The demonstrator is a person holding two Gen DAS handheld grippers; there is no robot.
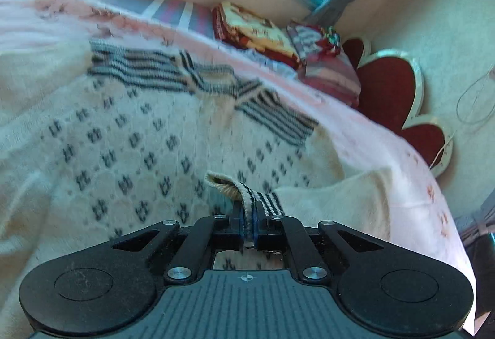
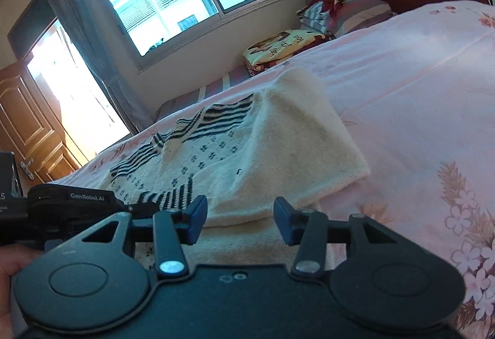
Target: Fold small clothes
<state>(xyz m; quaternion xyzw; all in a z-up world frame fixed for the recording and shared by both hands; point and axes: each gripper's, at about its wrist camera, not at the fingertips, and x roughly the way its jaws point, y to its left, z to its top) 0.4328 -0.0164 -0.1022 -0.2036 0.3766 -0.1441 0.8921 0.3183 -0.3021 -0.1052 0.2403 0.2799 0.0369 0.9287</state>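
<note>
Evidently a fold is under way: a cream sweater (image 1: pixel 130 135) with dark motifs and striped bands is spread on the pink bedspread (image 2: pixel 417 66). Its striped hem (image 1: pixel 253 199) is pinched tightly by the left gripper (image 1: pixel 249 230), probably so that this edge can be carried over the body. One side is seen folded inward in the right wrist view, cream underside up. The right gripper (image 2: pixel 239 221) is held spread wide and empty just before the near edge, seemingly ready to take a second corner.
</note>
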